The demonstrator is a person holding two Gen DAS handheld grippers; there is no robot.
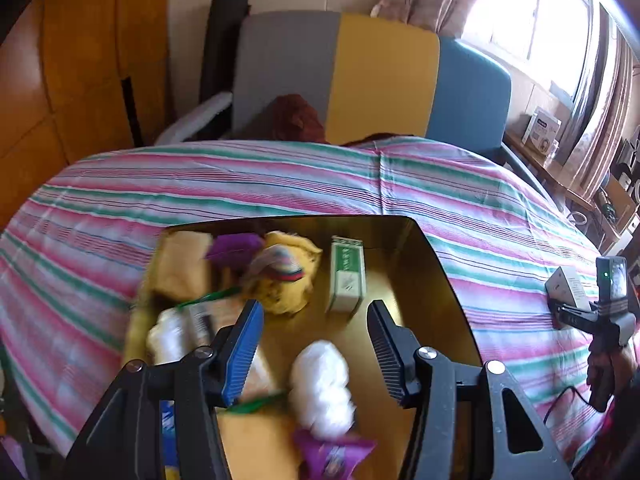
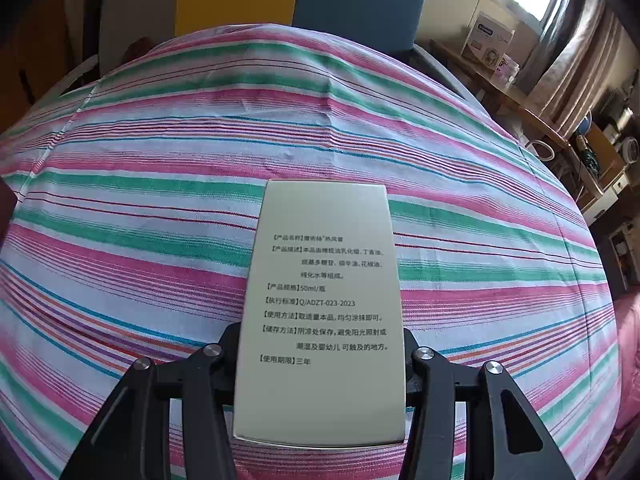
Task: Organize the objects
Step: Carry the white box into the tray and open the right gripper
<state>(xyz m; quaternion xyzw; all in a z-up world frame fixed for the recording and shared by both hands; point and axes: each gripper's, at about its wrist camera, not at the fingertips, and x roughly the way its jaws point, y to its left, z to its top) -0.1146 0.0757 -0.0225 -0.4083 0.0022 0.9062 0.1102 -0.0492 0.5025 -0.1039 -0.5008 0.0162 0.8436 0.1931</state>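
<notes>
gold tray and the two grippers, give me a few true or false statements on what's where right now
1. The left gripper is clamped on the green and white box. False: its jaws stand open over the gold tray, nothing pressed between them; the box lies further in.
2. The right gripper holds a pale box with printed text. True.
3. A white fluffy ball lies in the tray. True.
4. The tray sits on a bare wooden table. False: it rests on a striped cloth.
5. The pale box is already in the tray. False: it is above the striped cloth, off to the tray's side.
</notes>
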